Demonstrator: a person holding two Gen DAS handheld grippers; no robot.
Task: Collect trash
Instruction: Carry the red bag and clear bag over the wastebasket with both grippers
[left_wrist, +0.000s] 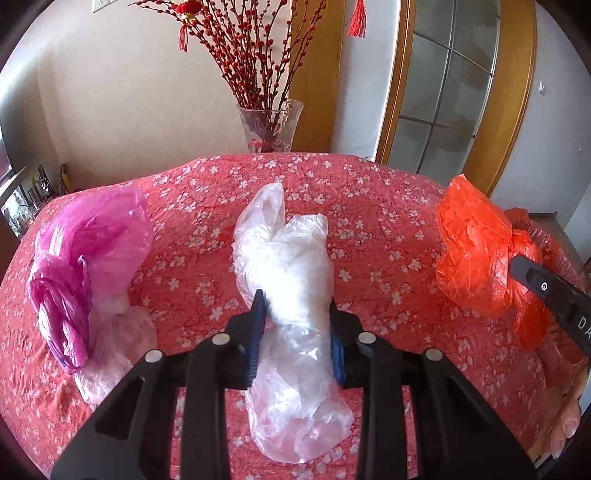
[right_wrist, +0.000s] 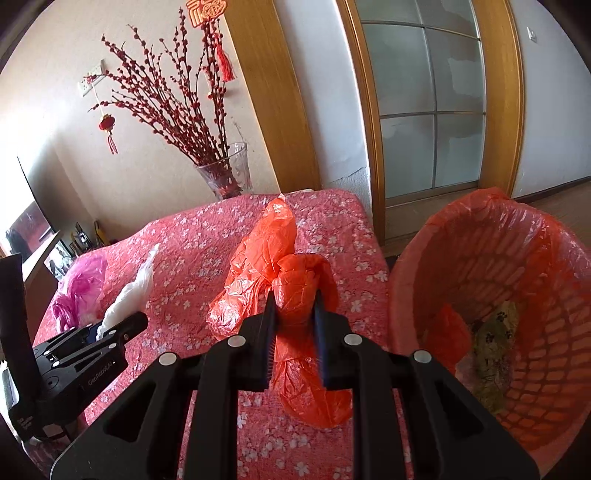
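While each hand-held gripper (left_wrist: 297, 332) (right_wrist: 295, 325) clamps a bag, the basket (right_wrist: 480, 236) stands at the table's edge (right_wrist: 373, 236)

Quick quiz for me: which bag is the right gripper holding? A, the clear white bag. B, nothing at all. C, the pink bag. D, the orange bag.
D: in the right wrist view the right gripper has its pads pressed on the orange bag, beside the lined basket, while the left gripper holds the clear white bag.
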